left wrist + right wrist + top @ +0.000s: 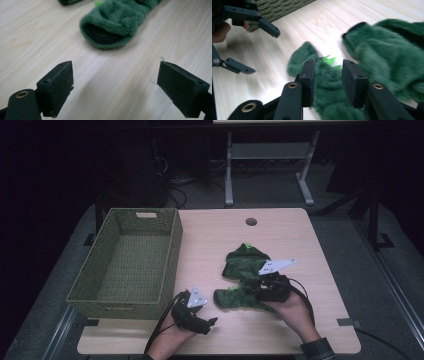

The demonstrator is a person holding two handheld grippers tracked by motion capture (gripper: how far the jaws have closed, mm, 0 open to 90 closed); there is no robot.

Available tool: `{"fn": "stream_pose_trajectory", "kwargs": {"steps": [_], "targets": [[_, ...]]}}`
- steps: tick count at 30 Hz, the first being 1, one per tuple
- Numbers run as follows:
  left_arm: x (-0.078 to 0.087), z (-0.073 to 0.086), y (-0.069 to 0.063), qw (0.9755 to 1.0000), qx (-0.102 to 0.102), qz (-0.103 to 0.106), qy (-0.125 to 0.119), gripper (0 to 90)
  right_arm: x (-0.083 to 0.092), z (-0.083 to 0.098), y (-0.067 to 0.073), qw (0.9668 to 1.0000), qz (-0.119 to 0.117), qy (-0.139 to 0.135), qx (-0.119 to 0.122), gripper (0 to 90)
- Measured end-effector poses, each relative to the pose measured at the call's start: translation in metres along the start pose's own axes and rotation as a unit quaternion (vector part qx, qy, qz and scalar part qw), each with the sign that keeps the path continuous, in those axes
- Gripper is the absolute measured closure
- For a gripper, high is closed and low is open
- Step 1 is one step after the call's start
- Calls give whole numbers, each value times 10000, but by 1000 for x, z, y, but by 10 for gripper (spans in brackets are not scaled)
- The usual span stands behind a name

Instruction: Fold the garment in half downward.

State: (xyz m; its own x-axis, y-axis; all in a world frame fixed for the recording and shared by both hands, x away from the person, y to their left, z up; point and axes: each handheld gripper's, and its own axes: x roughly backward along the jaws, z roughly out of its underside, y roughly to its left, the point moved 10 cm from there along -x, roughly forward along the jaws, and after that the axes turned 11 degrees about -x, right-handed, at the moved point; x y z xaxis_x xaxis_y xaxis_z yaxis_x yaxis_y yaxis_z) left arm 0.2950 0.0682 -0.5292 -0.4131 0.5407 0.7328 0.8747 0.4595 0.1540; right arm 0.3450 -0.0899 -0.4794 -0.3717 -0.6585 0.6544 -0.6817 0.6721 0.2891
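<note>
Two green plush pieces lie right of centre on the wooden table [300, 245]: a larger one [245, 260] farther back and a smaller one [232, 299] nearer me. The smaller piece [112, 27] shows a dark opening that faces my left gripper. That left gripper [211, 325] stands open just left of it, low over bare wood, with nothing between its pads [58, 82]. My right gripper [252, 287] sits over the smaller piece. Its jaws straddle the fuzzy fabric [327, 95] with a narrow gap, and I see no firm pinch. The larger piece [392, 55] lies to their right.
A green woven basket [170, 255] stands on the table's left side, with nothing inside it. A cable hole [251, 221] marks the table's far edge. Bare wood lies at the right and front. Beyond the table the floor is dark, with a desk frame [229, 175].
</note>
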Motion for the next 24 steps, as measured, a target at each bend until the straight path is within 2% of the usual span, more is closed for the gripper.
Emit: {"fn": "stream_pose_trajectory", "kwargs": {"steps": [4,7,10,15,21,24], "targets": [[-3,11,-7,9999,-32,19,136,130,-10,1,15,9998,-112,60,163,659],[-4,15,-9,9998,-39,12,183,130,-17,2,26,9995,-215,81,194,682],[-5,17,-9,9999,68,85,52,128,-27,6,36,9990,-226,160,339,695],[-5,18,-9,9996,-34,112,-270,129,-42,6,49,9984,-291,198,445,707],[-5,18,-9,9994,-26,148,-307,130,-63,5,61,9975,-261,317,570,707],[-5,19,-8,9994,-61,162,-292,129,-74,8,59,9970,-117,411,645,706]]}}
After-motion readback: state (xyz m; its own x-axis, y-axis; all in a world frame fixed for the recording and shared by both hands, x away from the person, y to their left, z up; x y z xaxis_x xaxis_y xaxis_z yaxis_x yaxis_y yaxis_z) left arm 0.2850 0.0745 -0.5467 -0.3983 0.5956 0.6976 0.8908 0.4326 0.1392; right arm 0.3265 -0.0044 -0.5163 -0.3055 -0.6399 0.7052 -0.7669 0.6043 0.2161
